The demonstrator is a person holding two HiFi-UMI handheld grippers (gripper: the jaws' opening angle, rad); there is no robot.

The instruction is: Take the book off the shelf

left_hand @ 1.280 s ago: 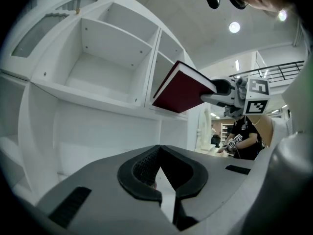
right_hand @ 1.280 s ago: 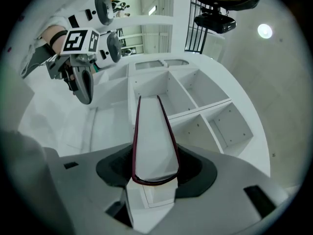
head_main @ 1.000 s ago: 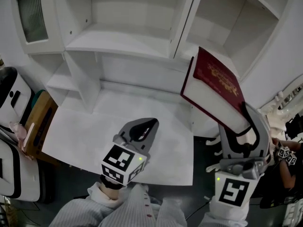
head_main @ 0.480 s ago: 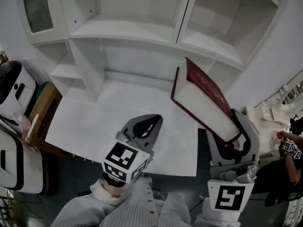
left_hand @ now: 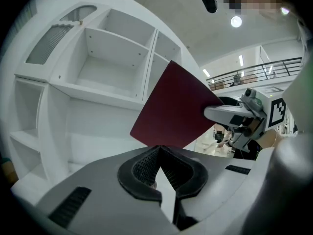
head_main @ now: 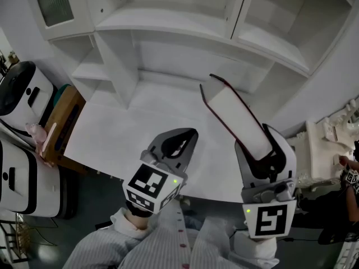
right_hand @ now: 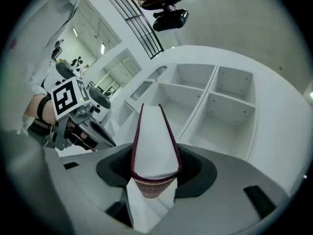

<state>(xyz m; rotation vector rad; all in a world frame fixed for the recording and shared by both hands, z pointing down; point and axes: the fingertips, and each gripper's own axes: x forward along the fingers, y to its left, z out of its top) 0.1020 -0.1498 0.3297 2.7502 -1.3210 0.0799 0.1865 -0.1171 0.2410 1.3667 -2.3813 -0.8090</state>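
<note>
A dark red hardcover book (head_main: 234,119) with white page edges is out of the white shelf unit (head_main: 185,32), held tilted above the white tabletop (head_main: 123,144). My right gripper (head_main: 262,150) is shut on its lower end, a jaw on each cover. In the right gripper view the book (right_hand: 154,141) stands edge-on between the jaws of my right gripper (right_hand: 154,173). My left gripper (head_main: 188,133) hovers over the table left of the book, shut and empty. In the left gripper view the red cover (left_hand: 176,111) fills the middle, beyond my left gripper (left_hand: 159,149).
The shelf compartments (right_hand: 230,106) in view hold nothing. A wooden stand (head_main: 61,125) and a white appliance (head_main: 22,94) sit left of the table. White ornate furniture (head_main: 331,144) and a person's arm (head_main: 350,178) are at the right edge.
The right gripper has brought the book down and left, away from the shelf and over the table, turning it more edge-on to the head camera. The left gripper has hardly moved.
</note>
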